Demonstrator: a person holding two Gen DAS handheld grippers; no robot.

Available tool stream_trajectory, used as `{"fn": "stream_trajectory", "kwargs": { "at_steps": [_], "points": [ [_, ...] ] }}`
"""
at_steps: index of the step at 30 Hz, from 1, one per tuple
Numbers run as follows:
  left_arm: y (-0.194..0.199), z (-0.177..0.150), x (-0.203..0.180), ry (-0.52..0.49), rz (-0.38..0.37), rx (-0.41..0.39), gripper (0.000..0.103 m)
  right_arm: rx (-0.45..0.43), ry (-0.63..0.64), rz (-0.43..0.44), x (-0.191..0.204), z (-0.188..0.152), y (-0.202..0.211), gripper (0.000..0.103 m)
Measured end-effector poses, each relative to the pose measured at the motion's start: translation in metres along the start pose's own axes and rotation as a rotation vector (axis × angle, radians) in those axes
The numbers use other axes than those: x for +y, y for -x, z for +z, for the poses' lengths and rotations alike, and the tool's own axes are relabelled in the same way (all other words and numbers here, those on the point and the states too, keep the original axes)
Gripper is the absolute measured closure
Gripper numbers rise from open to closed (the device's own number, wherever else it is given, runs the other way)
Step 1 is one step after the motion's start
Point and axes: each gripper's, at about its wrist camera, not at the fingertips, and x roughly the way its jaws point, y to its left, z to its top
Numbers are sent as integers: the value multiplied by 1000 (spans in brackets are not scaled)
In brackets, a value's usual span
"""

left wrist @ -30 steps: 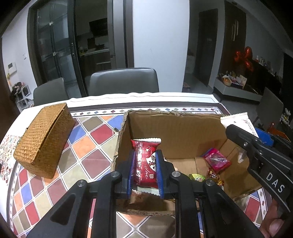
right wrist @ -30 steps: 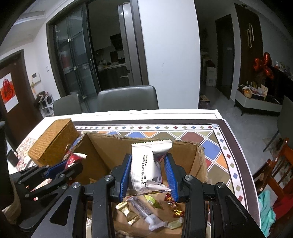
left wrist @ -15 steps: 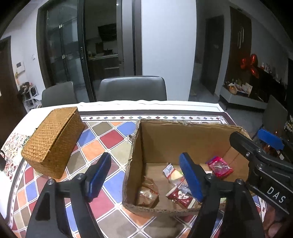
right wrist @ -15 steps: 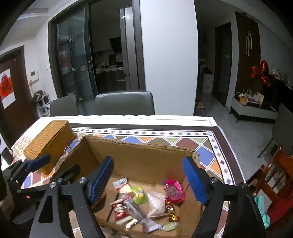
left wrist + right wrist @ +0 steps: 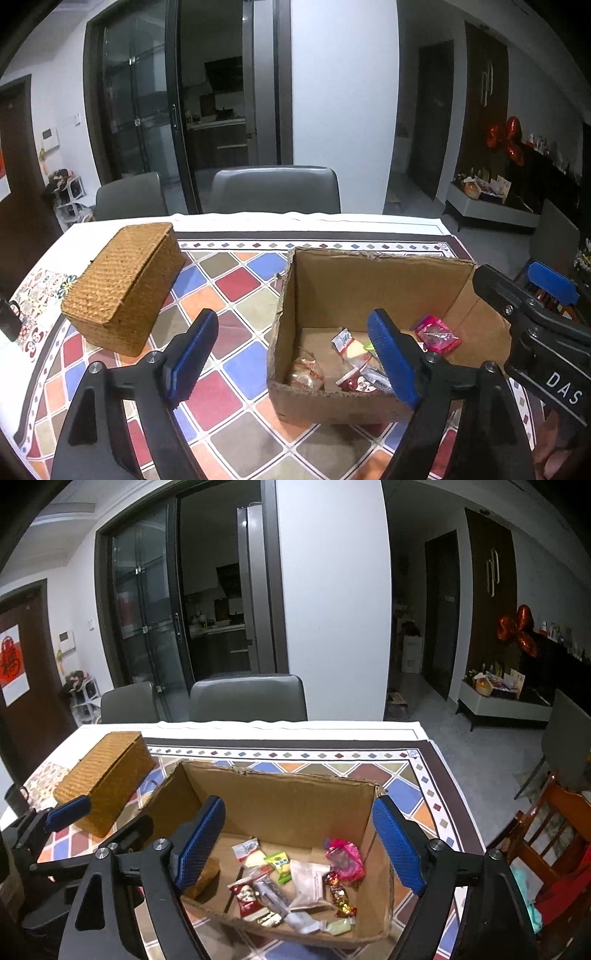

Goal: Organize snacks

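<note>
An open cardboard box (image 5: 369, 288) (image 5: 288, 797) stands on the tiled tablecloth and holds several loose snacks. Among them lie a red packet (image 5: 356, 384) (image 5: 245, 895), a white packet (image 5: 308, 880) and a pink packet (image 5: 437, 338) (image 5: 343, 856). My left gripper (image 5: 291, 325) hovers above the box's near left corner, its jaws opening with nothing between them. Over the box's middle, my right gripper (image 5: 299, 806) stands open and empty. Its blue pad (image 5: 550, 282) also shows at the right of the left wrist view.
A lidded wicker box (image 5: 125, 288) (image 5: 105, 779) sits left of the cardboard box. Two grey chairs (image 5: 275, 188) stand at the table's far edge. A dark mug (image 5: 7, 319) is at the far left. A wooden chair (image 5: 554, 834) stands off the table's right side.
Both grippers opened wide and let go: the red packet left the left jaws, the white packet left the right jaws, and both now lie in the box. Both grippers rose and drew back.
</note>
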Motion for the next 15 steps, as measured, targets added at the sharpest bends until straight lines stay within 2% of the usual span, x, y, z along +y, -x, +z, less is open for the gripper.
{"fn": "stream_trajectory", "kwargs": {
  "at_steps": [11,15],
  "points": [
    [43,-8,6,-6,13,-37,18,-42,7,-13,10,-5,43,20],
    [59,-13,7,-11,20,-54,14,-54,0,-23,11,-10,60,20]
  ]
}}
